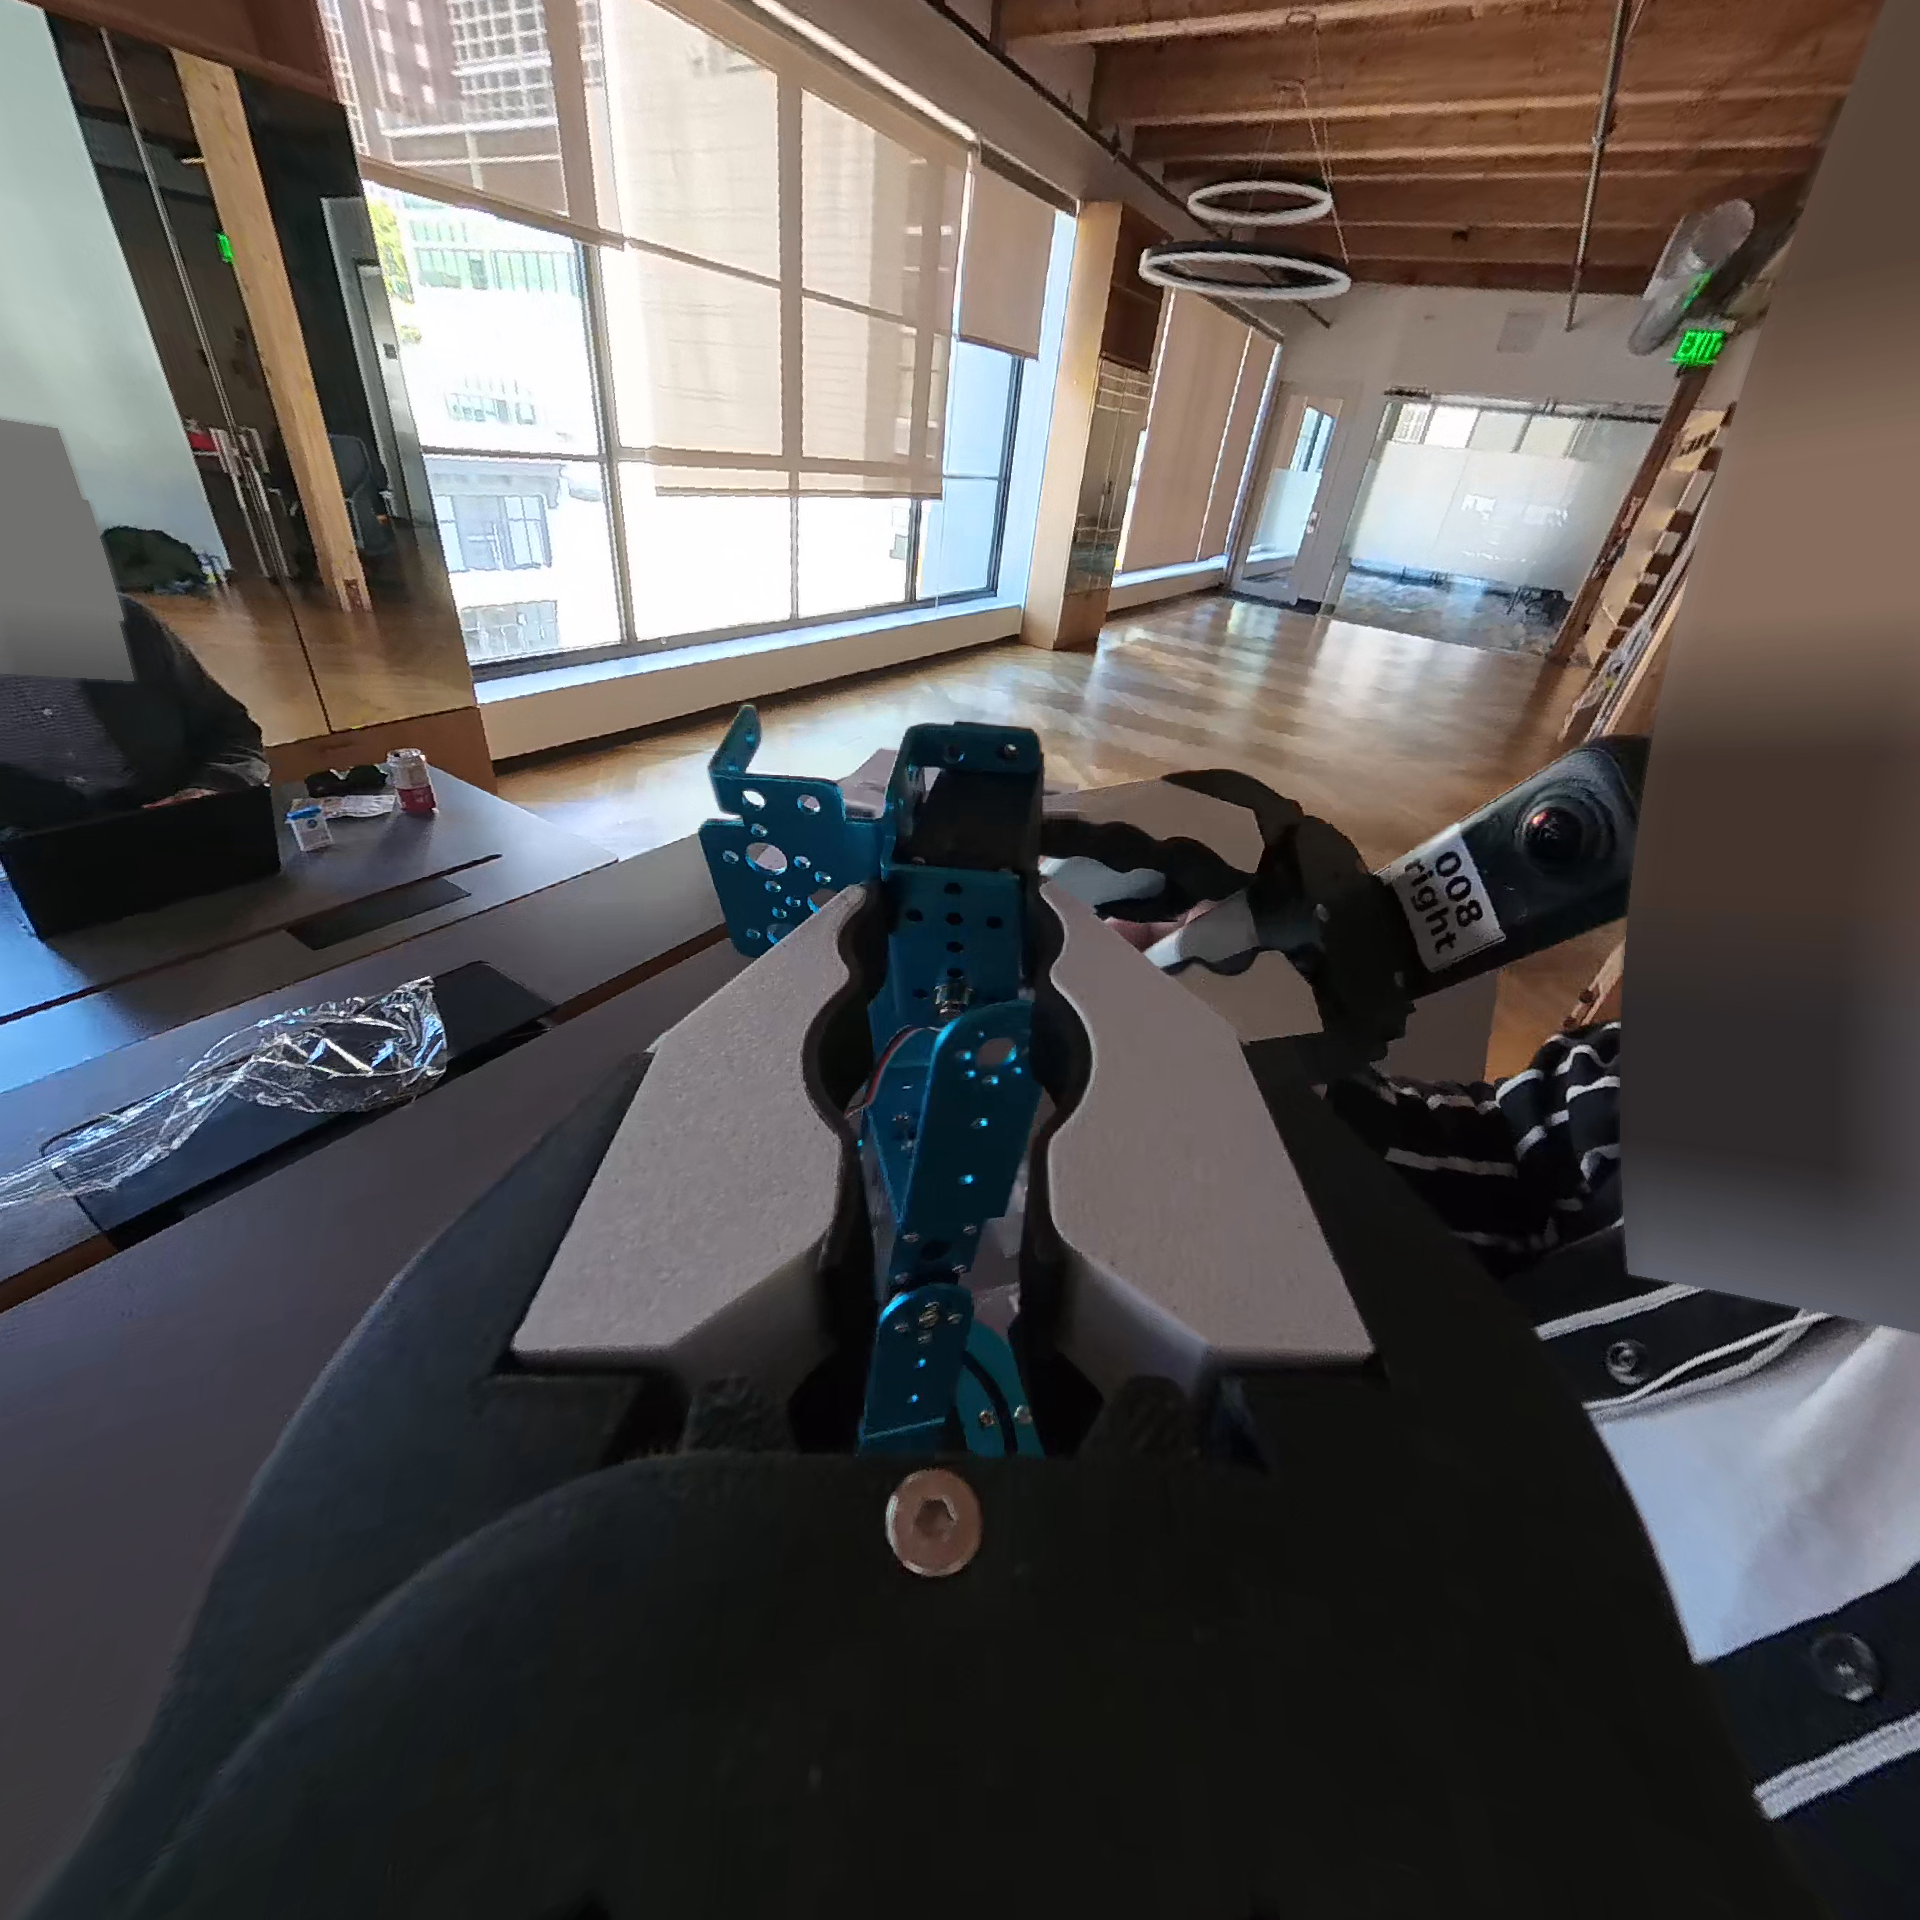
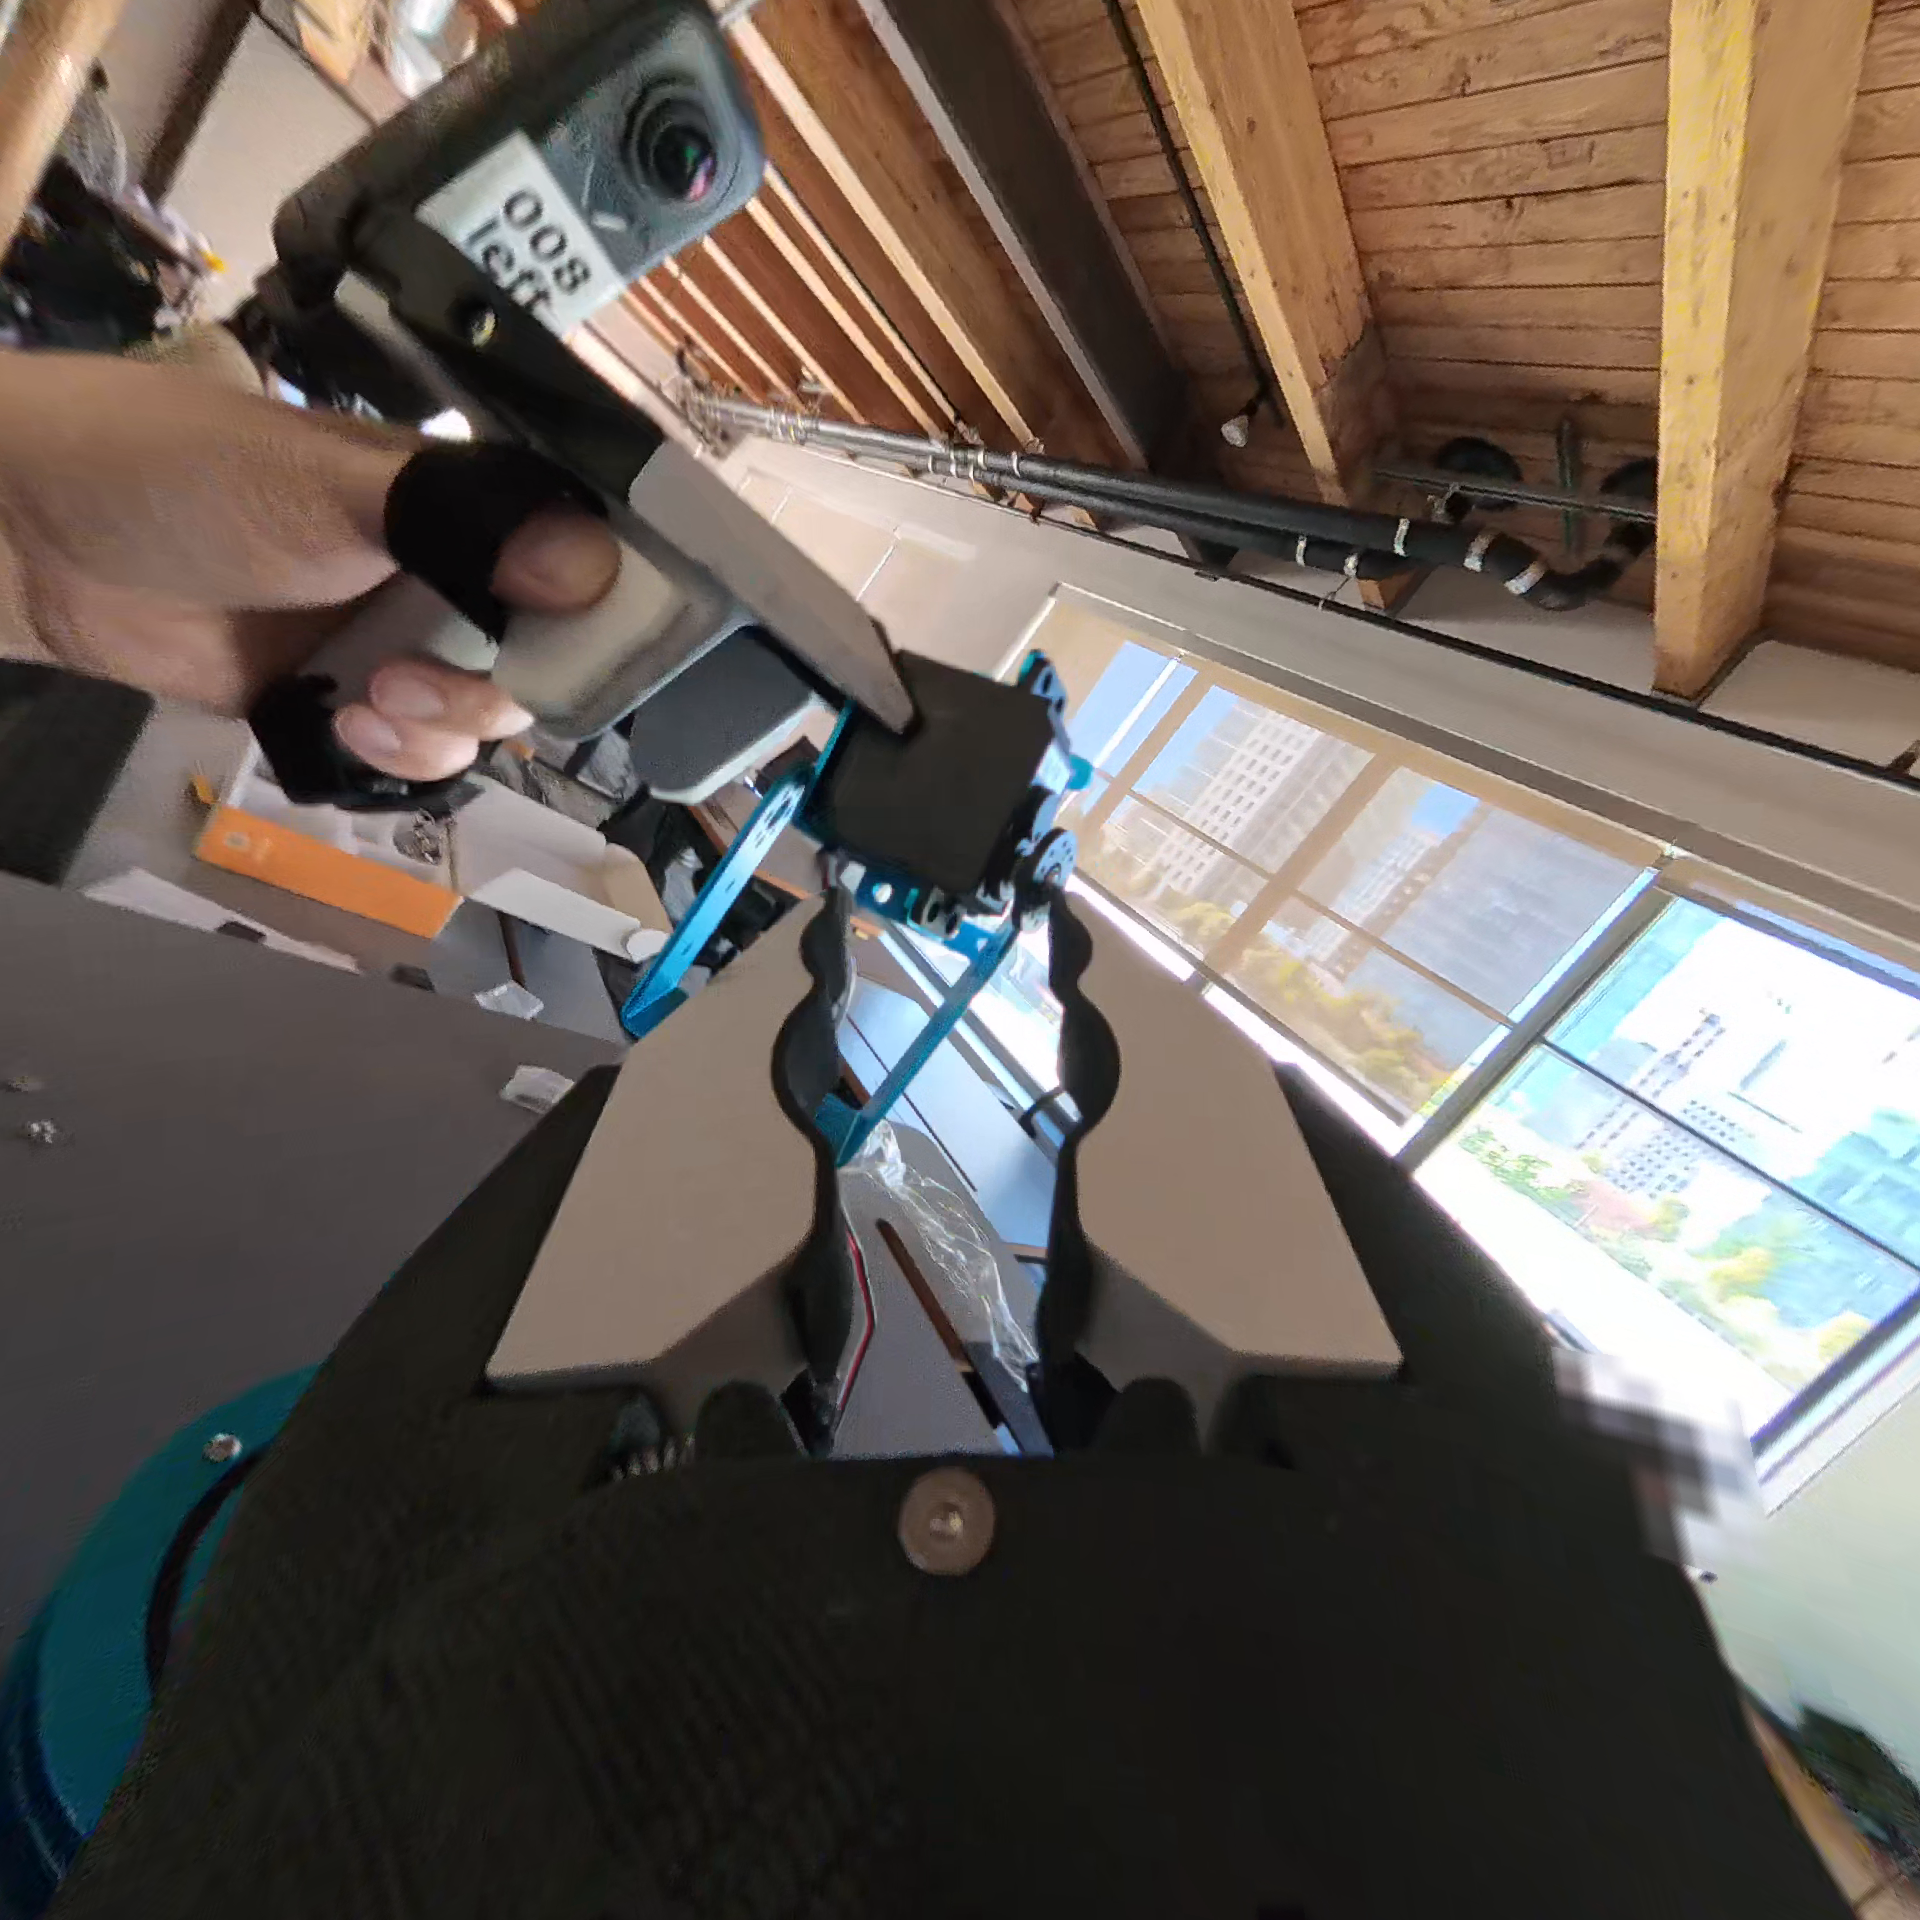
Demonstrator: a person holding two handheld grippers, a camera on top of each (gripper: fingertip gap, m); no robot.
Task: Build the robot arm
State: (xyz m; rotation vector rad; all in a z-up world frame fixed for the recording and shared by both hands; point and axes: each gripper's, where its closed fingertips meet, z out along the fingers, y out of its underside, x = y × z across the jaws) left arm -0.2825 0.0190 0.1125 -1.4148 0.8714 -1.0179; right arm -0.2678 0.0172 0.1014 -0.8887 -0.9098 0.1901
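A blue perforated metal bracket assembly (image 1: pixel 940 1091) with a black servo block (image 1: pixel 971 821) at its far end lies lengthwise between my left gripper's (image 1: pixel 951 899) white fingers, which are shut on it. My right gripper (image 1: pixel 1101 883) comes in from the right and meets the servo end. In the right wrist view, my right gripper (image 2: pixel 945 914) closes its tips on the lower blue frame just under the servo (image 2: pixel 935 790). The left gripper (image 2: pixel 862 727), held by a hand (image 2: pixel 436 707), clamps the assembly from above left. A blue strip (image 2: pixel 727 914) hangs down to the left.
A dark grey desk (image 1: pixel 312 1299) lies below with crumpled clear plastic (image 1: pixel 270 1060). A can (image 1: pixel 412 779) and a black box (image 1: pixel 135 852) stand on a farther desk. A striped sleeve (image 1: pixel 1507 1143) is at right. An orange box (image 2: pixel 322 873) and a teal disc (image 2: pixel 94 1558) show. Left and right tips are no more than a few centimetres apart.
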